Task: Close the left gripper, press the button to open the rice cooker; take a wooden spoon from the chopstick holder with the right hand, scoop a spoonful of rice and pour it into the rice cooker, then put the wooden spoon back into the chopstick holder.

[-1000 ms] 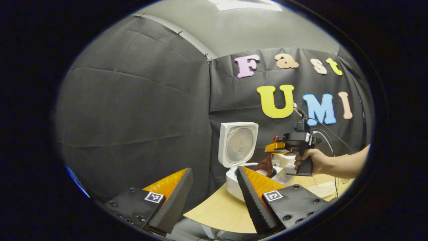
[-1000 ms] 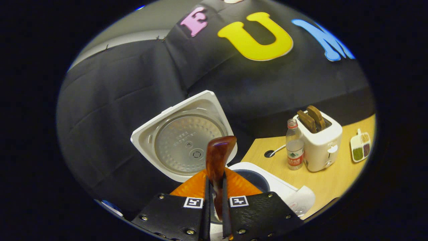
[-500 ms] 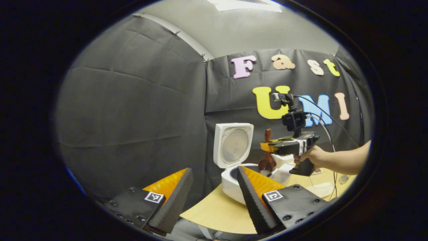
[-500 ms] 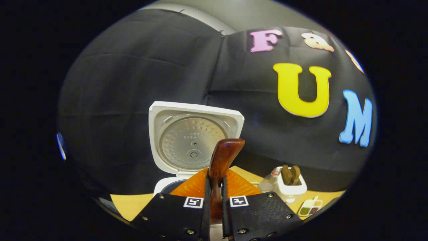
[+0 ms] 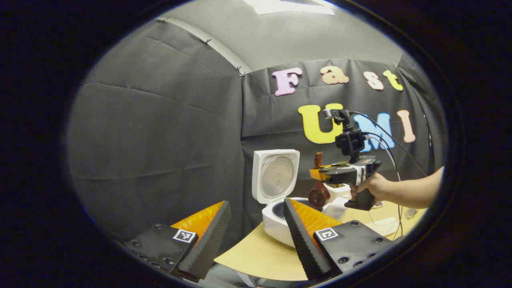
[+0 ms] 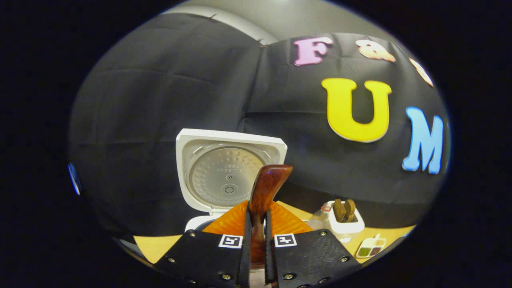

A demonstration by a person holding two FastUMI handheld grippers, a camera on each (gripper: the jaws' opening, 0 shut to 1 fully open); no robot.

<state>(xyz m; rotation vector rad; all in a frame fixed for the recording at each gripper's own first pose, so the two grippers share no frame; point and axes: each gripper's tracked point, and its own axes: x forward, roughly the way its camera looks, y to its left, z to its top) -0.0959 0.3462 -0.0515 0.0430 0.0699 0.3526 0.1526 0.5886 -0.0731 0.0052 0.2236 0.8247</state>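
The white rice cooker (image 5: 274,229) stands on the table with its lid (image 5: 276,176) raised upright; the lid's inner plate (image 6: 226,176) faces the right gripper view. My right gripper (image 6: 256,208) is shut on the handle of the brown wooden spoon (image 6: 267,183). In the left gripper view a hand holds that right gripper (image 5: 316,174) level, just right of the lid. There the wooden spoon (image 5: 319,195) hangs bowl-down above the pot's right rim. Whether rice lies in its bowl is unclear. My left gripper (image 5: 257,202) is open, low and in front of the cooker, holding nothing.
A white toaster (image 6: 345,224) with two brown slices and a plastic bottle (image 6: 320,218) stand right of the cooker. A small dish (image 6: 370,251) of coloured grains lies further right. The light wooden table (image 5: 260,256) ends near my left gripper. A cable (image 5: 394,146) trails from the right gripper.
The right gripper has risen and levelled out, lifting the spoon's bowl out of the cooker pot. The left gripper has barely moved and stays open.
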